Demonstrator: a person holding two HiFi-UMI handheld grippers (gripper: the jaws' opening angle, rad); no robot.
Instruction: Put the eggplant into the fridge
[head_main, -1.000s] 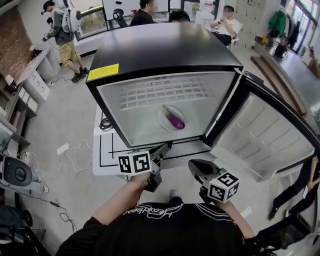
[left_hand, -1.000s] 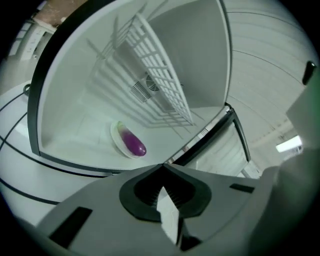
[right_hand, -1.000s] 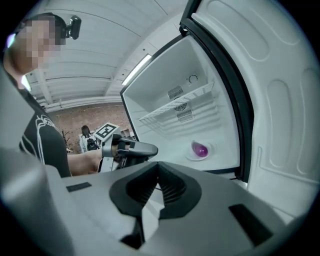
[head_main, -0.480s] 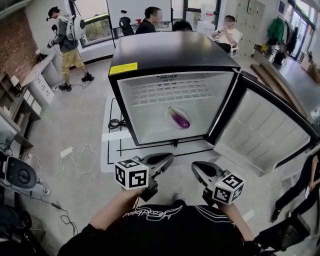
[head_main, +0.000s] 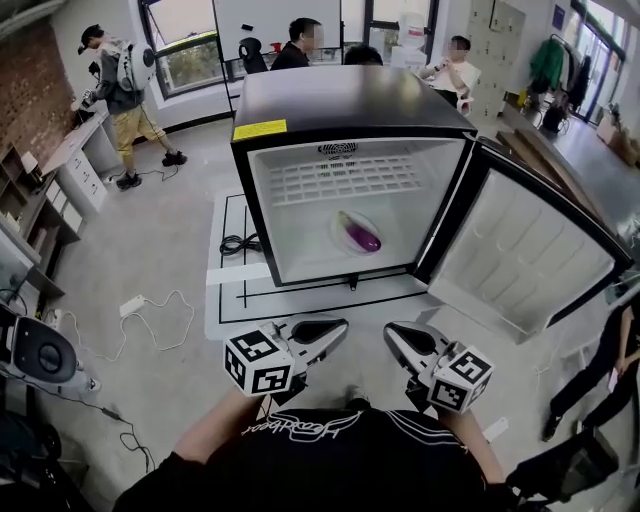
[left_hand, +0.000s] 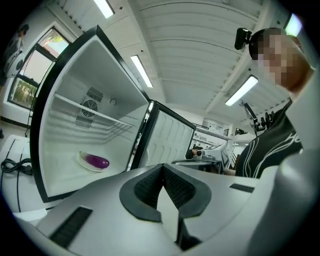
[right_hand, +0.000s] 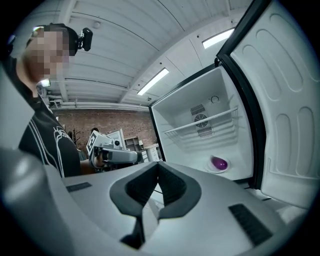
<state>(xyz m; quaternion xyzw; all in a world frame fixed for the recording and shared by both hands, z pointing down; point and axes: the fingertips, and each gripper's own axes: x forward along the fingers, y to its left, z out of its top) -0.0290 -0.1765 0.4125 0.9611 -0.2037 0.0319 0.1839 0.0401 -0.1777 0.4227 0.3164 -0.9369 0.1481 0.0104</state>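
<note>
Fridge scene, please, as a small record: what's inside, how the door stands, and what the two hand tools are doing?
Fridge: black, white inside
Door: wide open, swung right
Eggplant: purple, lying on a plate inside
Plate: white, on the fridge floor
Wire shelf: across the upper part
Left tool: shut, empty, outside in front of the fridge
Right tool: shut, empty, beside the left one

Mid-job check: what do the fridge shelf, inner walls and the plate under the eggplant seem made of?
The shelf looks like white coated wire: thin parallel bars in a grid. The inner walls look like smooth moulded white plastic, with rounded corners and soft sheen. The plate is pale and glossy, ceramic or plastic; too small to tell.
</note>
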